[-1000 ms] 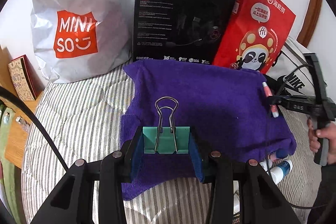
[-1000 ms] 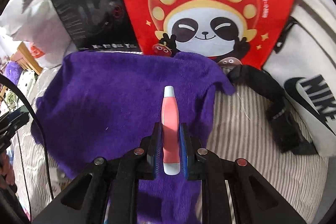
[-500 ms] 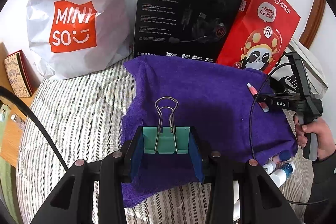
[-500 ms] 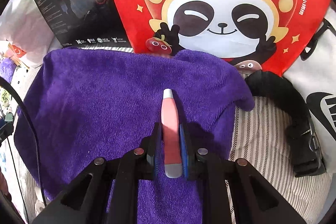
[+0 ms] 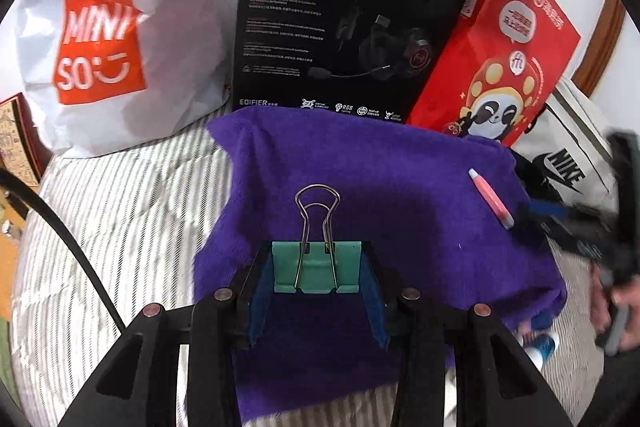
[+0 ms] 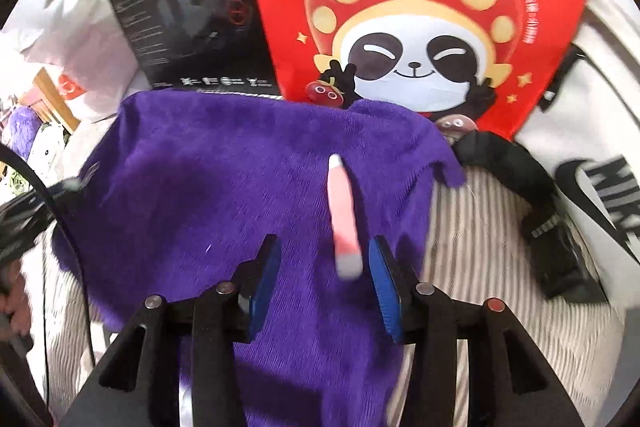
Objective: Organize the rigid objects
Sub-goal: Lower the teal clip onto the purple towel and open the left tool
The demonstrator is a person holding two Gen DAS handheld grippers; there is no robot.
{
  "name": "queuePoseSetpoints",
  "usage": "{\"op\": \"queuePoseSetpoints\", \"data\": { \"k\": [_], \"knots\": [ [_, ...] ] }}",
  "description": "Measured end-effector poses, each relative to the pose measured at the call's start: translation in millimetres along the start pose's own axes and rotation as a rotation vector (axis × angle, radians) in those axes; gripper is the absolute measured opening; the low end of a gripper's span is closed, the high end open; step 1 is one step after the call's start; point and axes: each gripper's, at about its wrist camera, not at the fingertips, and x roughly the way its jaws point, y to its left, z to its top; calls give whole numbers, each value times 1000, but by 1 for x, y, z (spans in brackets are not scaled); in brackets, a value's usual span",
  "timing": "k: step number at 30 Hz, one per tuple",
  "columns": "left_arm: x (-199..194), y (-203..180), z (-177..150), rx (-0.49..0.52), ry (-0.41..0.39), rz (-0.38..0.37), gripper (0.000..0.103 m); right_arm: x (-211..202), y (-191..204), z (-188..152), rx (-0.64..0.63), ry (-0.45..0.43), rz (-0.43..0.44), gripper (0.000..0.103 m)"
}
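Note:
A purple towel [image 5: 380, 179] lies spread on a striped bed; it also shows in the right wrist view [image 6: 224, 167]. My left gripper [image 5: 316, 275] is shut on a teal binder clip [image 5: 314, 269] with its wire handles pointing forward, held above the towel's near part. A pink tube with white ends [image 6: 343, 219] lies on the towel's right part, also visible in the left wrist view [image 5: 490, 198]. My right gripper [image 6: 324, 277] is open, its blue pads on either side of the tube's near end, not touching it. It shows blurred in the left wrist view [image 5: 560, 215].
Along the back stand a white Miniso bag [image 5: 112, 39], a black headset box [image 5: 348, 15] and a red panda bag [image 5: 504, 55]. A white Nike bag [image 6: 600, 163] and black strap [image 6: 532, 199] lie right of the towel. Small bottles [image 5: 540, 345] sit by the towel's near right corner.
My right gripper has opened and let go of the pink tube, which now lies on the towel. The left gripper still holds the clip and has moved a little forward over the towel.

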Motion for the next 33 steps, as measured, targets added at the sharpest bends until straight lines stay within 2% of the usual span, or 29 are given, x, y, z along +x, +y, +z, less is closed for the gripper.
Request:
{"op": "queuePoseSetpoints", "data": {
  "k": [7, 12, 17, 20, 28, 33],
  "knots": [
    [29, -7, 18, 22, -6, 43, 39, -51, 6, -47, 66, -55, 52, 50],
    [48, -18, 33, 61, 18, 88, 39, -71, 11, -77, 90, -55, 80, 50],
    [66, -22, 37, 59, 72, 136, 39, -79, 10, -92, 109, -49, 90, 50],
    [69, -22, 34, 52, 75, 141, 39, -82, 8, -100, 126, -42, 96, 50],
    [76, -38, 33, 110, 92, 195, 40, -94, -2, -123, 162, -34, 101, 51],
    [76, -41, 29, 116, 123, 174, 51, -100, -5, -131, 176, -33, 107, 51]
  ]
}}
